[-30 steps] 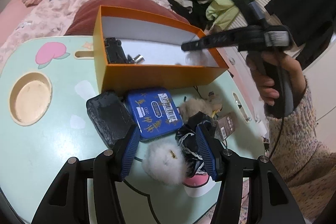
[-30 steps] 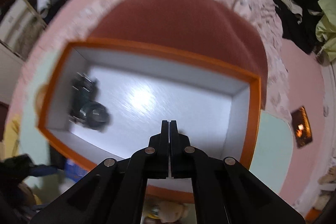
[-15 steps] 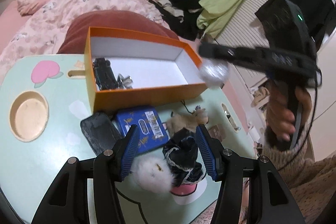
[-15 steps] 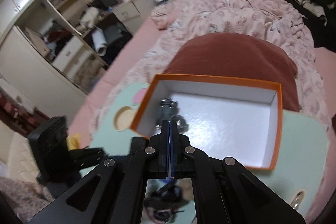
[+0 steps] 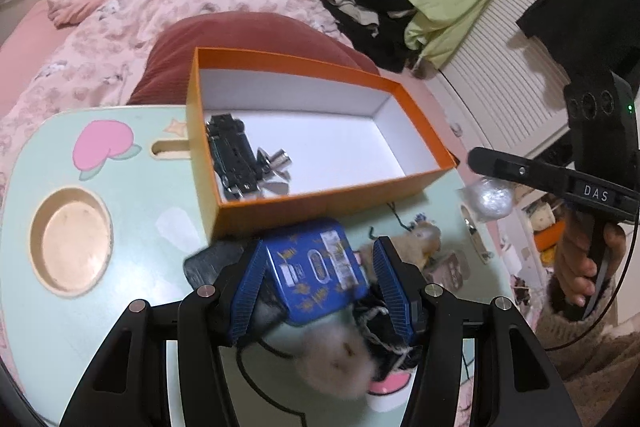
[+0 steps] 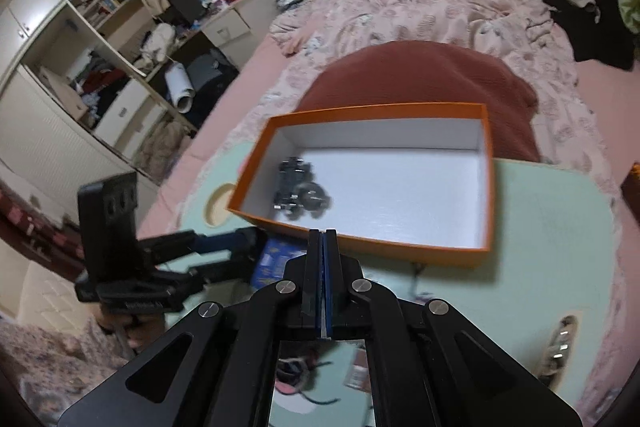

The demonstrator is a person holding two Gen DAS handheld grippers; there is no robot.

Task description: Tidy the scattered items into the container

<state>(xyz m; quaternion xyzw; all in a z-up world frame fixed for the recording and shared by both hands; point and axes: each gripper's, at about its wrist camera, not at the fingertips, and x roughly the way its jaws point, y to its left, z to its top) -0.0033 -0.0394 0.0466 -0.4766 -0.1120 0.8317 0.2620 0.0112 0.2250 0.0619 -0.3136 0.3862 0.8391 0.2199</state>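
Observation:
An orange box point(image 5: 320, 205) with a white inside stands on the mint lap table point(image 5: 100, 327). It holds a black toy car point(image 5: 230, 157) and a shiny metal piece point(image 5: 276, 163). My left gripper point(image 5: 320, 287) is open, its blue pads on either side of a blue tin point(image 5: 316, 265) just in front of the box. A white fluffy pom point(image 5: 340, 359), a black fabric item point(image 5: 380, 311) and a black case point(image 5: 208, 261) lie around it. My right gripper point(image 6: 323, 247) is shut and empty, raised at the box's right point(image 6: 372, 183).
A beige plush point(image 5: 420, 239) and a small brown packet point(image 5: 448, 269) lie right of the tin. The table has a round cup recess point(image 5: 72, 239) at the left. A red cushion point(image 5: 248, 35) and pink bedding point(image 5: 120, 7) lie behind the box.
My left gripper has moved forward from the pom and black fabric onto the blue tin. My right gripper has drawn back and up, away from over the box, staying shut.

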